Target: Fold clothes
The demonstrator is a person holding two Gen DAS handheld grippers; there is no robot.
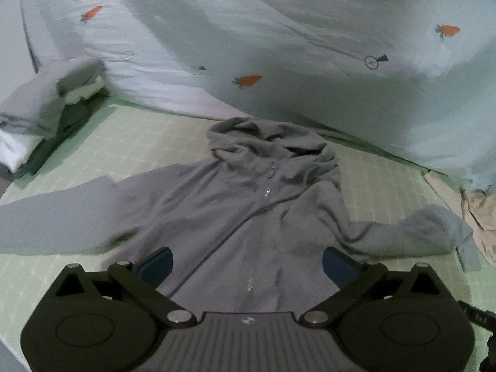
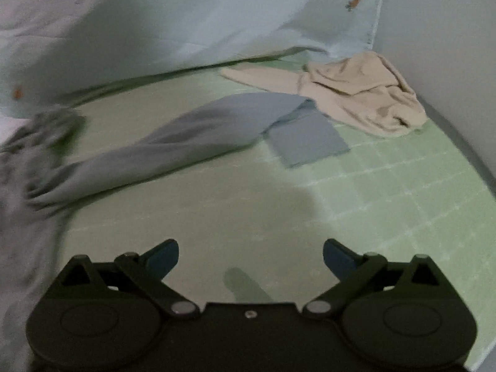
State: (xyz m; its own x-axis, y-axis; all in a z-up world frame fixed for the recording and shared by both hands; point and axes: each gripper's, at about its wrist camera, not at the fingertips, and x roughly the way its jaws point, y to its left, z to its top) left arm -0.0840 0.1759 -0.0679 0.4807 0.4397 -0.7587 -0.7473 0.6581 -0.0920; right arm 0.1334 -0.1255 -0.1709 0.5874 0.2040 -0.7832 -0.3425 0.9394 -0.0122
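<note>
1. Nearest in our left wrist view sits the left gripper [image 1: 246,263], its 2 blue-padded fingers [image 1: 158,265] spread wide apart with nothing pinched between them.
2. Directly past those fingers we see the grey hooded jacket [image 1: 235,217] lying front-up on the green checked sheet [image 1: 161,136]; its lower body fills the gap between the fingers, though whether the pads touch the fabric we cannot tell.
3. From the jacket, 1 sleeve [image 1: 52,226] runs out to the left and the other reaches right, while the hood [image 1: 269,145] bunches at the far end.
4. Farther off we find a stack of folded clothes [image 1: 46,108] at the left, a beige garment [image 1: 477,217] at the right edge, and a pale quilt with carrot prints [image 1: 279,46] behind.
5. Closest in our right wrist view is the right gripper [image 2: 251,257], jaws equally wide and empty, over bare sheet.
6. Beyond and left of it, well apart, lies the jacket's right sleeve [image 2: 186,142], with the beige garment just past its cuff.
</note>
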